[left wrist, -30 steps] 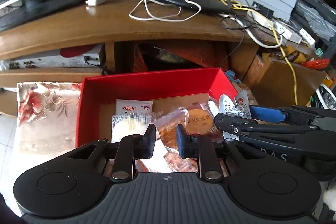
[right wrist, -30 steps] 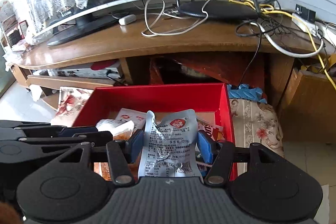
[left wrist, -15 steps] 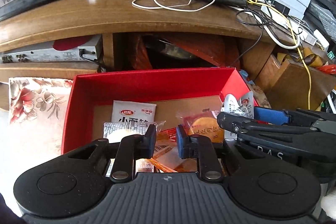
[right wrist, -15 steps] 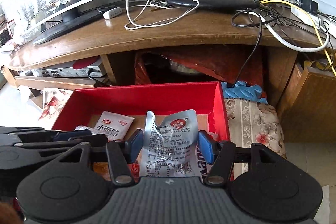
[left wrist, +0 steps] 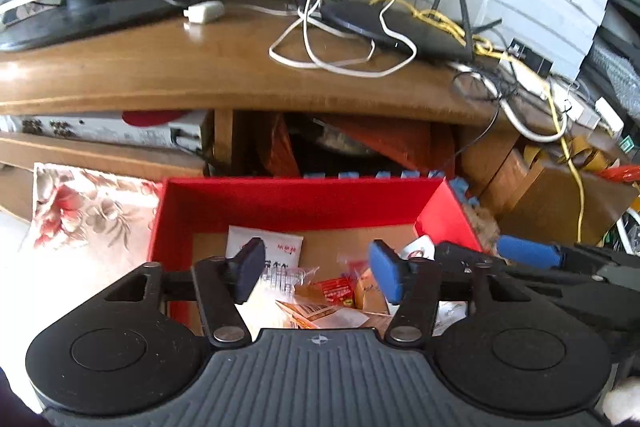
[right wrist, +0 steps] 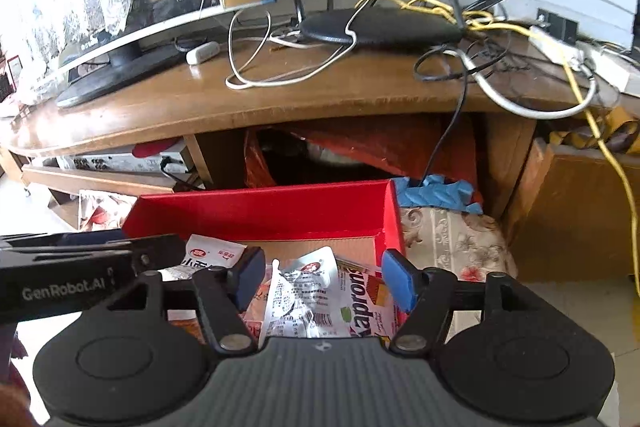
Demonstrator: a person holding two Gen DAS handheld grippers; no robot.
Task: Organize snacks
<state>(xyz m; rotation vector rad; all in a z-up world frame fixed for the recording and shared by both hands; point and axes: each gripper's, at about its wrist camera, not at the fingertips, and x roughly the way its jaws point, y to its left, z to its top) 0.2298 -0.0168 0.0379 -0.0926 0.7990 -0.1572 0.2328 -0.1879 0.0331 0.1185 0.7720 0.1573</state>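
Note:
A red box (left wrist: 288, 201) holds several snack packets; it also shows in the right wrist view (right wrist: 256, 211). My left gripper (left wrist: 318, 273) is open and empty above the packets, over a white packet (left wrist: 276, 251) and an orange wrapped snack (left wrist: 332, 293). My right gripper (right wrist: 324, 279) is open above a silver-white crumpled packet (right wrist: 300, 297) that lies in the box, no longer held. Beside it lies a packet with large print (right wrist: 366, 301). The right gripper shows at the right edge of the left wrist view (left wrist: 532, 255).
A wooden TV stand (left wrist: 200, 67) with a monitor (right wrist: 160, 7), a router (right wrist: 380, 27) and tangled cables (left wrist: 332, 55) stands behind the box. Floral cloth (left wrist: 80, 211) lies left of the box, a cushion (right wrist: 448, 239) right of it. Cardboard boxes (left wrist: 560, 199) stand at the right.
Both grippers have opened. The right one has let go of the silver-white packet, which now lies in the box. The left gripper's narrow gap has widened.

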